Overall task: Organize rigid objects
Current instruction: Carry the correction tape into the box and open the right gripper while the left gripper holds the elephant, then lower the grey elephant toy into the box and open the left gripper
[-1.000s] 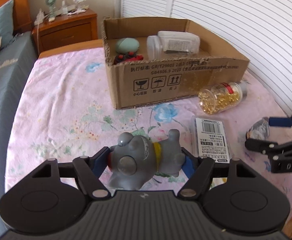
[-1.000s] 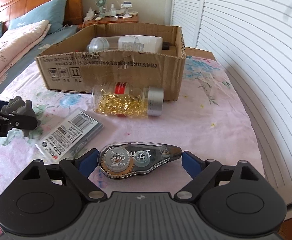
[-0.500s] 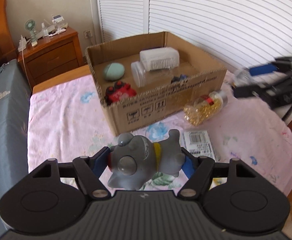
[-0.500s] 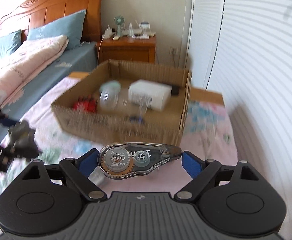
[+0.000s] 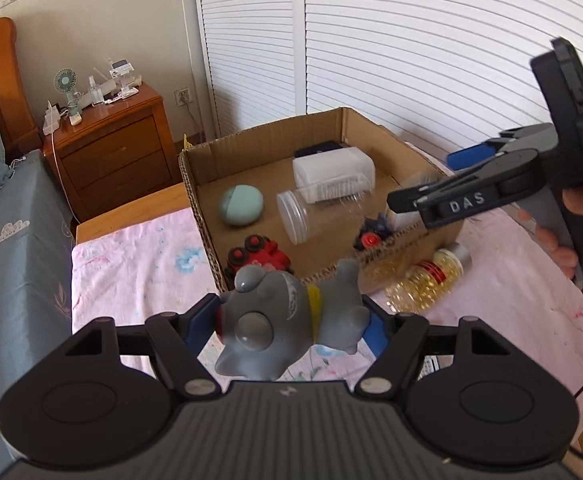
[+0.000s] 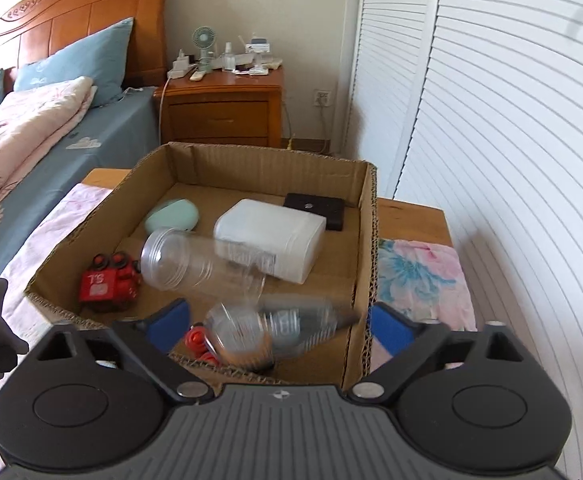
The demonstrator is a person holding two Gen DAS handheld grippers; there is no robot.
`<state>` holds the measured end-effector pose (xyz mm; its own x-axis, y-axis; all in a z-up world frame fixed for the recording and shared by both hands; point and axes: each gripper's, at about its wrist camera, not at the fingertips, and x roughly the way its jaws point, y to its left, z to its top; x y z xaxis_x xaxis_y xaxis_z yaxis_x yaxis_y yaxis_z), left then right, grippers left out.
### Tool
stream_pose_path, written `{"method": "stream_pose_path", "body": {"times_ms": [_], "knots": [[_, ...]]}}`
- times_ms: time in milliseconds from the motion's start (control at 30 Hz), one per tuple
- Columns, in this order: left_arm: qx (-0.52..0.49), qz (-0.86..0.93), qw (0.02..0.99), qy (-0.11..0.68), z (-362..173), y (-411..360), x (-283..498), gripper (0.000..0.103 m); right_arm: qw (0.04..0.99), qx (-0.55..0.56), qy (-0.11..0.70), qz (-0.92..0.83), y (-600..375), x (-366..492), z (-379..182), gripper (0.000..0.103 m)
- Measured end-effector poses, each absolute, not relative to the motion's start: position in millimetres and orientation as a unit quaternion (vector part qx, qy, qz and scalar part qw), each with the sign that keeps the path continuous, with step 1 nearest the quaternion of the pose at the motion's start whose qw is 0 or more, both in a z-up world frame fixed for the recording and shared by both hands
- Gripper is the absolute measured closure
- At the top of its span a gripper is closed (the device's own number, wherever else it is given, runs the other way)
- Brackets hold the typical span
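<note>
My left gripper (image 5: 289,320) is shut on a grey rubber animal toy (image 5: 287,320) and holds it above the pink sheet, in front of the cardboard box (image 5: 199,196). My right gripper (image 6: 281,322) is open over the box's near right corner (image 6: 365,280). The clear correction-tape dispenser (image 6: 275,334) is blurred between and below its fingers, loose over the box floor. The right gripper also shows in the left wrist view (image 5: 423,184), above the box.
The box holds a red toy truck (image 6: 109,284), a clear jar (image 6: 195,266), a white container (image 6: 271,238), a green oval case (image 6: 173,220) and a black box (image 6: 315,210). A bottle of gold pills (image 5: 427,284) lies on the bed beside the box. A nightstand (image 6: 221,114) stands behind.
Both grippers rose and moved toward the box. My right gripper opened over the box and let go of the tape dispenser. The left still holds the grey toy.
</note>
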<state>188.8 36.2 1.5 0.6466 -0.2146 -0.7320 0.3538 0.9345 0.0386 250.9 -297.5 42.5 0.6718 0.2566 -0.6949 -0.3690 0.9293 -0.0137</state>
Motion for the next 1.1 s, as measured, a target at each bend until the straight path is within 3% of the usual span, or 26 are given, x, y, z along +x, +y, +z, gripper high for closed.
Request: {"method": "stream_pose_path", "body": {"times_ms": [500, 933, 1033, 1100], "knots": [[0.095, -0.167, 0.899, 0.392, 13.9, 9.0, 260.6, 0.030, 0.901, -0.052, 0.397, 0.165, -296.5, 234.7, 41.7, 0.000], [0.104, -0.151, 0.882, 0.435, -17.9, -17.6, 347.1, 0.030, 0.909, -0.050, 0.394, 0.128, -310.4, 193.5, 41.4, 0.000], [0.103, -0.136, 0.888, 0.427, -21.2, -19.3, 360.8, 0.025, 0.910, -0.050, 0.395, 0.117, -315.0, 195.0, 41.2, 0.000], [0.103, -0.122, 0.892, 0.423, -20.2, -19.6, 365.4, 0.015, 0.910, -0.046, 0.396, 0.113, -318.4, 194.7, 40.9, 0.000]]}}
